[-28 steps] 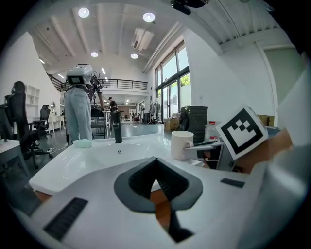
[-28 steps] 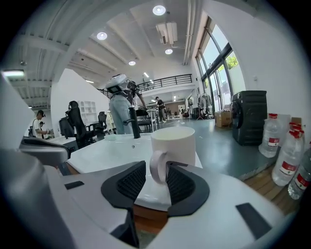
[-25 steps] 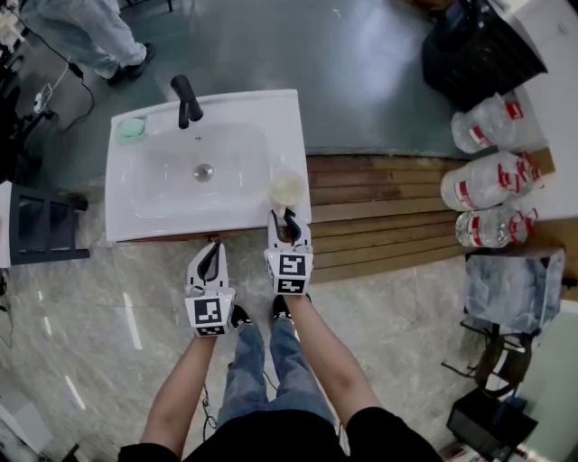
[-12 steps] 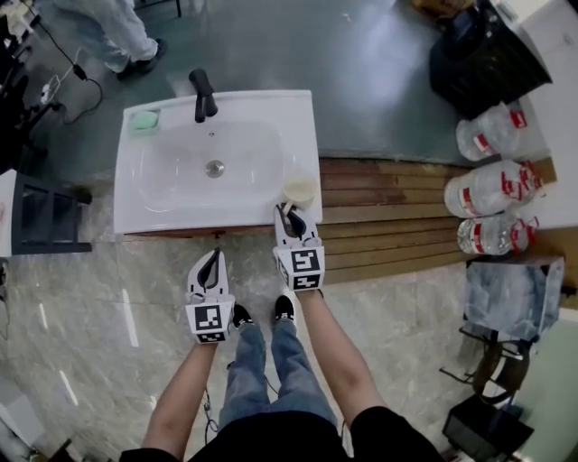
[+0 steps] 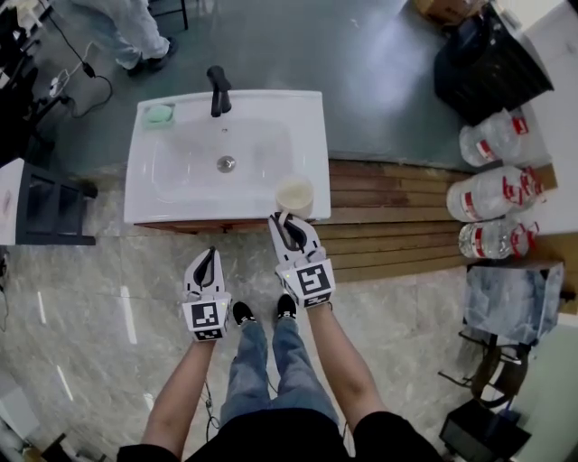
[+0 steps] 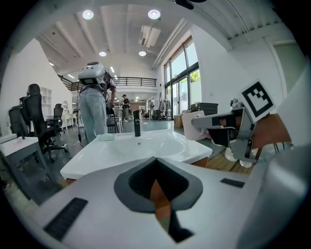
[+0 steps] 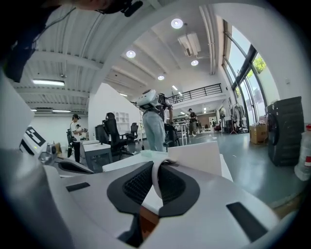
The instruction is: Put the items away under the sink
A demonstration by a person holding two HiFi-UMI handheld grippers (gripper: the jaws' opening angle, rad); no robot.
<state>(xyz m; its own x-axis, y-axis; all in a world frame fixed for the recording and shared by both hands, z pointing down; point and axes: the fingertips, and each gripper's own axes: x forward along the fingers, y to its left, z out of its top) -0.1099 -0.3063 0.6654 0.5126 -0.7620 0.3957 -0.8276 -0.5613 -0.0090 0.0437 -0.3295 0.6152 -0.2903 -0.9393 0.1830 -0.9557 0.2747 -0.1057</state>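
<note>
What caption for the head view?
Right gripper grips mug handle at sink corner; left gripper shut, empty.

Sink top (image 5: 144, 203) is set mid-scene, with the drain (image 5: 226, 163) in the middle of its basin. Faucet (image 5: 217, 90) is mounted at the middle of the far edge; a pad (image 5: 159, 114) is laid at the far left corner. Mug (image 5: 293, 195) is stood at the near right corner, its handle taken between the jaws of the right gripper (image 5: 287, 220), which is held just before the near edge. Left gripper (image 5: 209, 255) is held to its left, apart from the sink. Slatted boards (image 5: 388, 203) are laid right of the sink, and three bottles (image 5: 492, 191) are ranged at their right end. Shelf unit (image 5: 50, 209) is placed left of the sink. A person (image 5: 135, 27) is seen behind the far left corner.
</note>
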